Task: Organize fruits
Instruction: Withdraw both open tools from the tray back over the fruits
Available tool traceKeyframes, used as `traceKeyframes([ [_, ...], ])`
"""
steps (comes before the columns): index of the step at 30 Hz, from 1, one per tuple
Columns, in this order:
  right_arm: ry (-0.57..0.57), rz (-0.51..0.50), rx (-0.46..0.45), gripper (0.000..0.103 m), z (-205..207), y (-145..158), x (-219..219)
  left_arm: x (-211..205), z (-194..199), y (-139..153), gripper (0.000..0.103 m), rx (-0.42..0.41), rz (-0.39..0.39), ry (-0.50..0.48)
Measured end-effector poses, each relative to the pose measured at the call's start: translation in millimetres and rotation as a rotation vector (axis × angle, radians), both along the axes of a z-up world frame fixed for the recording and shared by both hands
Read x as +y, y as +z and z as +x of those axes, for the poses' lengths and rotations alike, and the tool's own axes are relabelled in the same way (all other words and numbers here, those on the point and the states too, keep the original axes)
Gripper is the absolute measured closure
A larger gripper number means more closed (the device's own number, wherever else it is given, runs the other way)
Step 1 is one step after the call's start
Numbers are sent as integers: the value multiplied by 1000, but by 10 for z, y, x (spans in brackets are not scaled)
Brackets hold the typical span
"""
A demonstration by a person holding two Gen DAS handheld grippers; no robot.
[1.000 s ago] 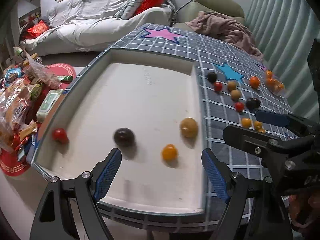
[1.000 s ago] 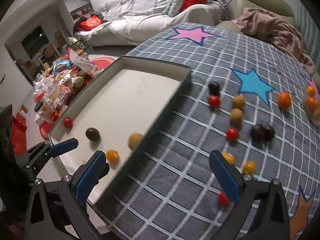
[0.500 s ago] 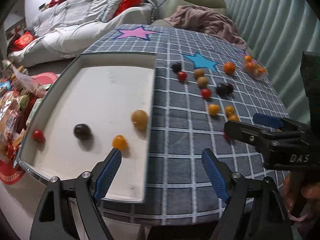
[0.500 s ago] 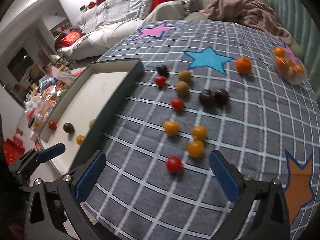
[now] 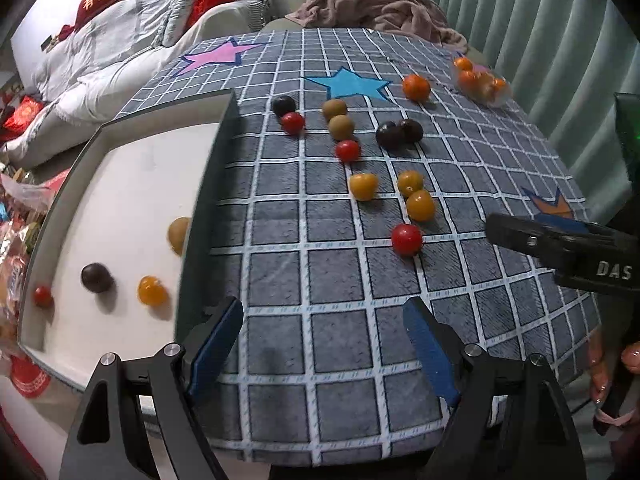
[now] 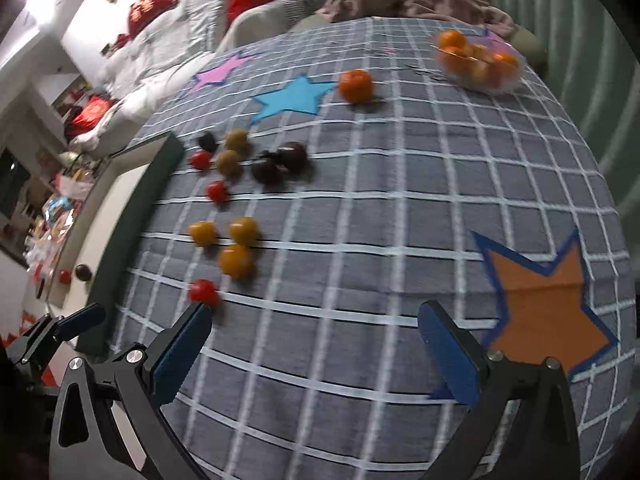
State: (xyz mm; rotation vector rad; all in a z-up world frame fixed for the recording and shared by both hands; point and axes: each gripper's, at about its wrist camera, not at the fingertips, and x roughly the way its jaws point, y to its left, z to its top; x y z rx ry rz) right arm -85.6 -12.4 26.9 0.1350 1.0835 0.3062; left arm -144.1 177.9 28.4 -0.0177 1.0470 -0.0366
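Through my left wrist camera, my left gripper [image 5: 324,344] hangs wide open and empty over the checked cloth [image 5: 328,280], beside the tray [image 5: 208,184] that holds four fruits, among them a dark one [image 5: 96,277]. A red tomato [image 5: 407,239] lies ahead, near three yellow ones. Through my right wrist camera, my right gripper [image 6: 314,354] is also spread wide, holding nothing, with the red tomato [image 6: 203,290] just beyond its left finger.

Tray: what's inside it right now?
Four fruits lie in the tray: a red one, a dark one, an orange one and a tan one, partly cut off by the tray's dark wall, which hides the floor beside it.
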Motion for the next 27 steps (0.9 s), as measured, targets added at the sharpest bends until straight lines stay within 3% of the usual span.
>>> traceKeyframes([
  [6, -16, -7, 0, 0, 23, -49, -143, -38, 219, -23, 20, 1, 52, 19],
  [13, -8, -4, -18, 0, 161, -20, -155, -9, 571, 17, 20, -5, 25, 48],
  [21, 16, -17, -38, 0, 453, 2, -73, -114, 812, -85, 20, 7, 53, 30],
  [27, 95, -119, -84, 0, 636, -21, 150, -63, 892, -189, 20, 27, 61, 34],
])
